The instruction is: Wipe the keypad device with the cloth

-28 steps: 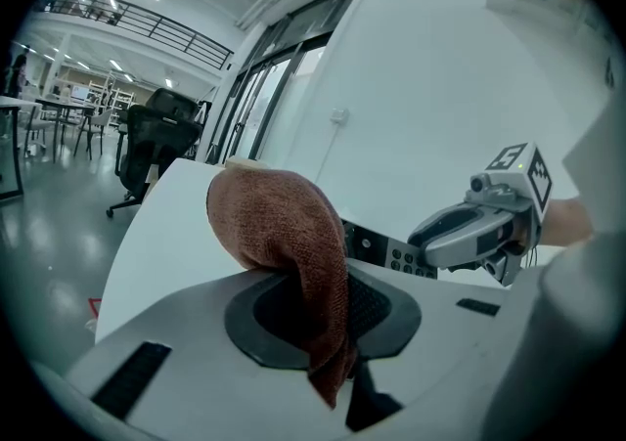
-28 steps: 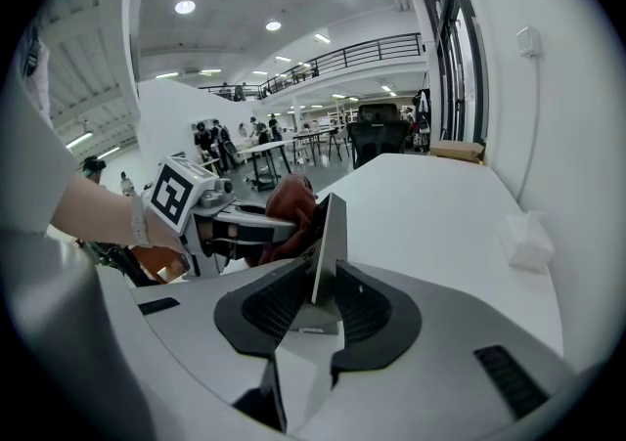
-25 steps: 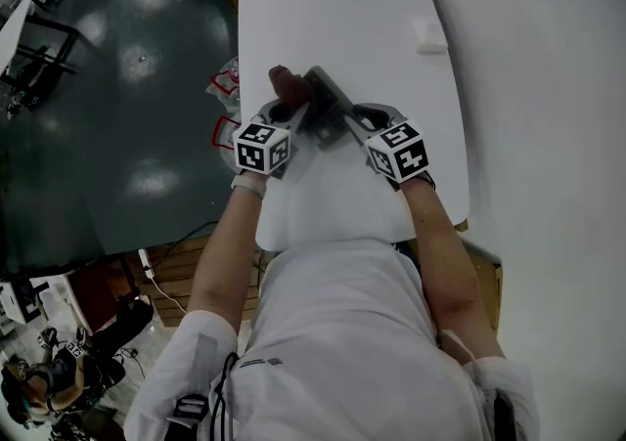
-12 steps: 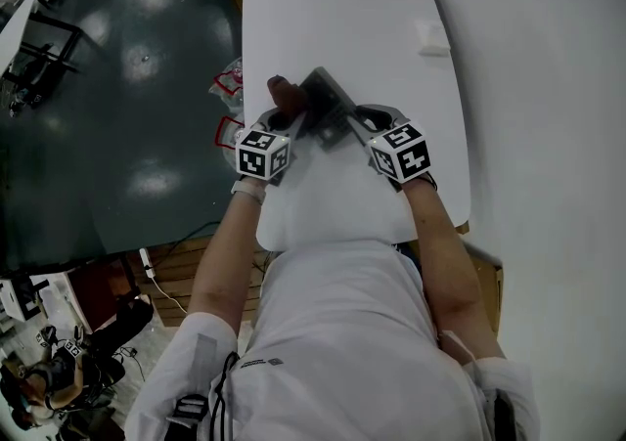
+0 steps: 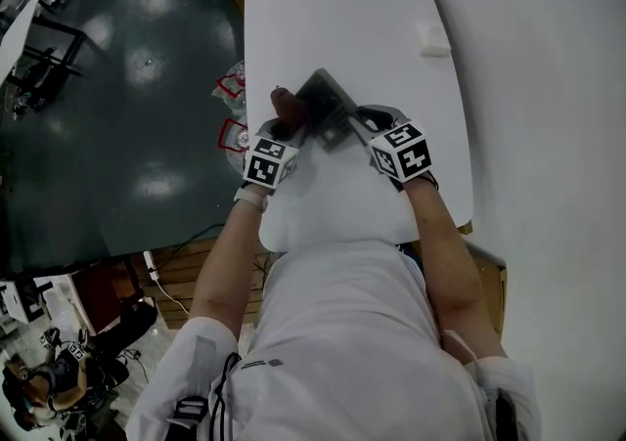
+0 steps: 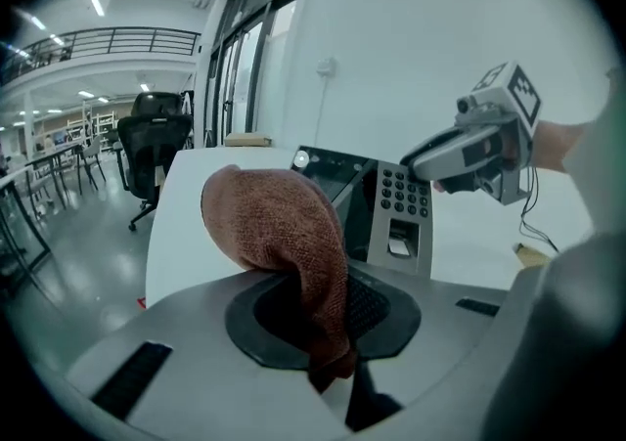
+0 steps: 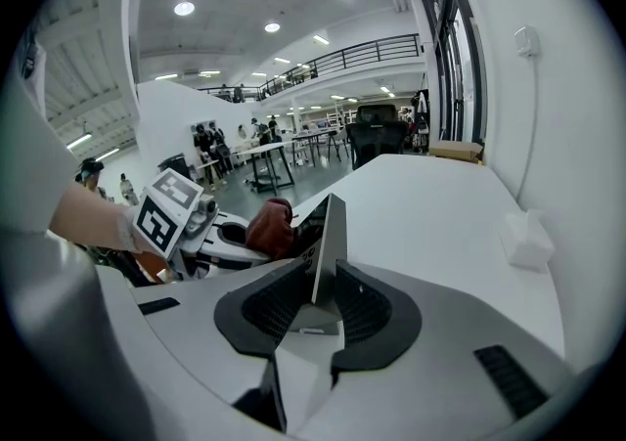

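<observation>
That rust-brown terry cloth (image 6: pixel 279 234) blocks the lower left of the grey keypad device (image 6: pixel 399 209), and the key labels are way too tiny to read. In the head view, the near end of the white tabletop (image 5: pixel 333 19) vanishes under the person's torso (image 5: pixel 362 331).

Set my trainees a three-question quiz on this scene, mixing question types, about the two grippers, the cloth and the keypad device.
1. True or false: the left gripper is shut on the brown cloth.
2. Multiple choice: the right gripper grips A) a cup, B) the keypad device by its edge, C) nothing.
3. Fill in: the table top is ____ in colour.

Key: 1 true; 2 B; 3 white.
</observation>
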Action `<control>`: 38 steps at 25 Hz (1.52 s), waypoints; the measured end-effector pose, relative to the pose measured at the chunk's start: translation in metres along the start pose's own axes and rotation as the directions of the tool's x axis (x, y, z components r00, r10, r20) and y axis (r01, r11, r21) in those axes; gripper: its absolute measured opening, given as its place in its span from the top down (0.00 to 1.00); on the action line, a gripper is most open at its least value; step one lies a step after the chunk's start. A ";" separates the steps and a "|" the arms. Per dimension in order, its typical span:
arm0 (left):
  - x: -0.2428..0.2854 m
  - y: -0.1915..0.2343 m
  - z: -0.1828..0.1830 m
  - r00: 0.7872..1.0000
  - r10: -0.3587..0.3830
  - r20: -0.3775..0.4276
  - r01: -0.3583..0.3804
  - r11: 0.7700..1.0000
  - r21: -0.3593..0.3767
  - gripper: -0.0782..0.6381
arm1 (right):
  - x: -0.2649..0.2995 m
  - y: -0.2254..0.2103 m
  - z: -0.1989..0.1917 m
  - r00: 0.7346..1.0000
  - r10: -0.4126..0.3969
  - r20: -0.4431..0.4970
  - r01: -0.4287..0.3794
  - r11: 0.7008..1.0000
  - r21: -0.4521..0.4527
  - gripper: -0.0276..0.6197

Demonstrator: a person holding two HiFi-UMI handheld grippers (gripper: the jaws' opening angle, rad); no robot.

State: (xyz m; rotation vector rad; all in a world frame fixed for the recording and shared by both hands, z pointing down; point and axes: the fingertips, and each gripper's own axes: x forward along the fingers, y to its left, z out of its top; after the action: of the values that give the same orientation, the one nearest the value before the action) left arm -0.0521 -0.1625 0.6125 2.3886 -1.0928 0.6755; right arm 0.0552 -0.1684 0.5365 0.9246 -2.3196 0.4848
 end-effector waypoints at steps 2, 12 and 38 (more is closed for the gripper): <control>0.001 0.000 -0.006 0.999 0.016 -0.027 -0.015 0.999 0.038 0.81 | 0.002 0.000 -0.001 1.000 -0.001 -0.002 0.001 1.000 -0.003 0.80; -0.011 -0.006 -0.008 0.991 -0.054 -0.126 0.062 0.996 0.062 0.81 | 0.002 0.001 0.001 1.000 -0.010 -0.006 0.009 0.999 -0.040 0.80; 0.014 -0.029 0.109 0.979 -0.132 0.157 0.130 0.991 0.020 0.81 | 0.000 0.004 0.002 1.000 0.005 0.005 -0.004 0.999 -0.049 0.80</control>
State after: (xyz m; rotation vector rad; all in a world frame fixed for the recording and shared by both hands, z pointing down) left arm 0.0062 -0.2141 0.5299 2.5317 -0.9841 0.4532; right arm 0.0516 -0.1670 0.5345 0.8983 -2.3283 0.4256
